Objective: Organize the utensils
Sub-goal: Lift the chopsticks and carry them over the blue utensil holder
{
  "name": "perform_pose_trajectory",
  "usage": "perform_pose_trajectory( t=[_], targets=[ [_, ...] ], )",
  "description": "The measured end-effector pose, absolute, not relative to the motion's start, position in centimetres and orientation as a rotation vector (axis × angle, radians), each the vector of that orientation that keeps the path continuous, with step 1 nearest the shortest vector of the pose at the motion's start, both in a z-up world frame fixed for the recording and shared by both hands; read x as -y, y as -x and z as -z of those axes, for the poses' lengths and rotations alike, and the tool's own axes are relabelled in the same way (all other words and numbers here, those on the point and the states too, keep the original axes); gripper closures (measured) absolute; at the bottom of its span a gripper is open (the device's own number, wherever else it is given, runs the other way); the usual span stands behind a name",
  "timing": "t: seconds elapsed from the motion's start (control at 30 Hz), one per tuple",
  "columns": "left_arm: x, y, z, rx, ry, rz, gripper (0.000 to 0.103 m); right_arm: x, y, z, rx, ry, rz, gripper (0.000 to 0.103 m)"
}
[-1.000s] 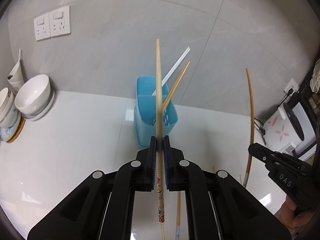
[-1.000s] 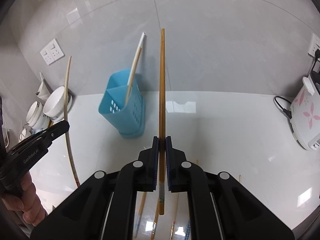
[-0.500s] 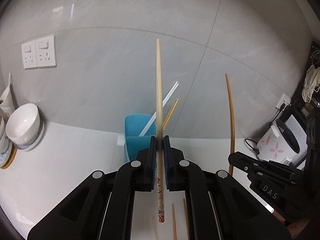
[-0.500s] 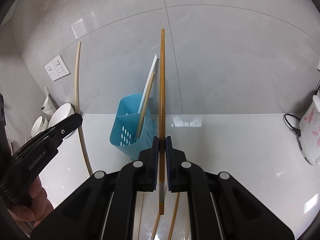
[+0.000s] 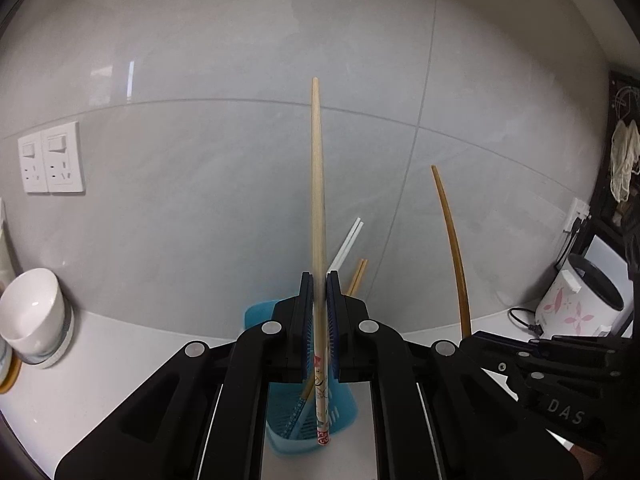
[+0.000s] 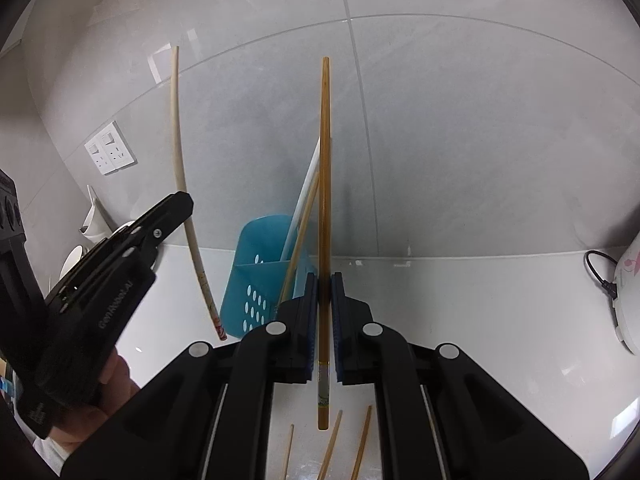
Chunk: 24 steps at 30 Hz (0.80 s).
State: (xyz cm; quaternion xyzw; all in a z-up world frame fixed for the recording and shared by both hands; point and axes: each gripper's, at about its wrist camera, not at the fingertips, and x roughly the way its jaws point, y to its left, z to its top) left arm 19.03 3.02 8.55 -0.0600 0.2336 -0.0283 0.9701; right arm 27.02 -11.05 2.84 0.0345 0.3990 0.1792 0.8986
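Note:
My left gripper [image 5: 319, 280] is shut on a pale wooden chopstick [image 5: 317, 184] with a printed end, held upright above the blue utensil basket [image 5: 312, 420]. My right gripper [image 6: 325, 280] is shut on a darker brown chopstick [image 6: 325, 168], also upright, just right of the basket [image 6: 256, 276]. The basket holds a white chopstick [image 6: 306, 188] and a brown one [image 6: 300, 240] leaning against the wall. Each gripper shows in the other's view: the right one [image 5: 552, 364], the left one [image 6: 120, 264] with its pale chopstick [image 6: 180, 168].
Several loose chopsticks [image 6: 332, 448] lie on the white counter below my right gripper. White bowls [image 5: 34, 316] stand at the left by wall sockets [image 5: 52, 158]. A rice cooker [image 5: 580, 304] with a cord stands at the right. The grey tiled wall is close behind the basket.
Both grippers have risen and tilted up with their chopsticks, drawing in over the basket. The basket has dropped lower in both views and now sits partly behind the left fingers.

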Motion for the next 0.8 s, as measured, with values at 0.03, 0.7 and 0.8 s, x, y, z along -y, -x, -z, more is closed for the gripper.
perform_pose_trajectory(
  t=[0.03,0.7,0.8],
  targets=[
    [-2.9,-19.4,-8.2,-0.475,0.116,0.056,0.097,11.1,-27.3,-2.6,-0.828,-0.075,-0.371,0.097],
    [-2.9,-23.6,-4.0,-0.482,0.101,0.052,0.097,10.9,-29.8,-0.2,-0.888,-0.084,-0.366,0.097],
    [-2.9,-24.1,-3.1,-0.514,0.097,0.047,0.097,11.0,-29.9,-0.3,-0.889,-0.086,-0.369,0.097]
  ],
)
